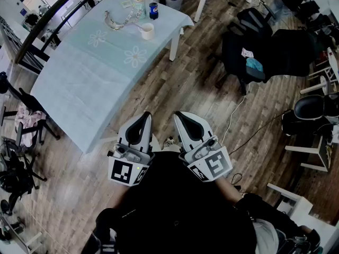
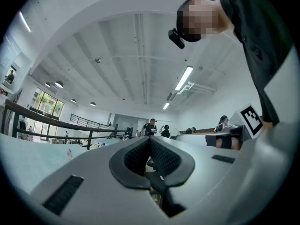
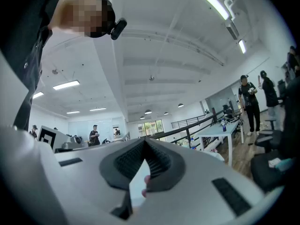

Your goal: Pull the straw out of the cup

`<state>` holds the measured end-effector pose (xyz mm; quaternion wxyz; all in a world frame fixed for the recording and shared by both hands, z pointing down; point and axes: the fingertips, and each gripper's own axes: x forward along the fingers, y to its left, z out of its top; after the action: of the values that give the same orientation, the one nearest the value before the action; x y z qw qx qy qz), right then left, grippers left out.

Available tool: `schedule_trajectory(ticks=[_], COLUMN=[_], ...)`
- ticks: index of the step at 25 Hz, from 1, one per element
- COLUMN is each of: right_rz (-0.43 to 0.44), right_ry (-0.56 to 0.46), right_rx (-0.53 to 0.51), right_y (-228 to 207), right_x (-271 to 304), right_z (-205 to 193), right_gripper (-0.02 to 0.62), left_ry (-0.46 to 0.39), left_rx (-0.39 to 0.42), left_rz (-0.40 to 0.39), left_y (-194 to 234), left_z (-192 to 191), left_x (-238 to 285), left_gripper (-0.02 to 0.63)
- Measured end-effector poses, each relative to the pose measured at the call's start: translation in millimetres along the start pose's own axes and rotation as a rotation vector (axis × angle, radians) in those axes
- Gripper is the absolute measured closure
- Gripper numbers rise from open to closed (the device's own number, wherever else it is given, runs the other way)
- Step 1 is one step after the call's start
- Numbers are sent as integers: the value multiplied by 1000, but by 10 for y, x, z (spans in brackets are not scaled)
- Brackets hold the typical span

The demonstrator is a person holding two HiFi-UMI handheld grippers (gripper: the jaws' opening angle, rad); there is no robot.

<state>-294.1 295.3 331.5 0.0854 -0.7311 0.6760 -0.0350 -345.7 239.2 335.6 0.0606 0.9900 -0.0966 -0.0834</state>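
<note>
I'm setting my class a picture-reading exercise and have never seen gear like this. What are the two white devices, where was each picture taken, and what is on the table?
A person holds a tool in each hand: the left gripper and the right gripper. One picture is from a camera on the person's head, looking down; the others from cameras on each gripper. Both grippers are shut and hold nothing. On the table ahead stand a cup and a bottle.

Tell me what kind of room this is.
Probably an open-plan office or lab workspace: a long cloth-covered table, black chairs around the edges, and strip lights on a high ceiling, with several people standing about.
</note>
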Motion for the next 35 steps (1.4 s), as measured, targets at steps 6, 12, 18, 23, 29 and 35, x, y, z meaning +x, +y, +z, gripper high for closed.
schedule_trajectory(ticks=[6,12,18,23,29,35], right_rz=[-8,8,14,23,29,9], right_ry=[-1,0,-10,-2,0,3], right_rx=[-4,-13,5,20,27,20], right_y=[60,123,121,99,80,-64], right_x=[-183,-224,-230,-273,-239,-88], right_z=[20,10,28,-3,-17,-68], right_gripper=[588,588,588,586,588,586], left_ry=[-19,-6,-14,-17,-6,-6], left_rx=[30,25,30,23,11,13], left_rz=[-29,20,22,27,24,2], left_y=[-222,-181,-197,-208,-216,-80], left_z=[75,47,54,23,-29,-62], left_x=[-56,-153,-166,-148,-135,56], left_gripper=[592,592,592,592,592,592])
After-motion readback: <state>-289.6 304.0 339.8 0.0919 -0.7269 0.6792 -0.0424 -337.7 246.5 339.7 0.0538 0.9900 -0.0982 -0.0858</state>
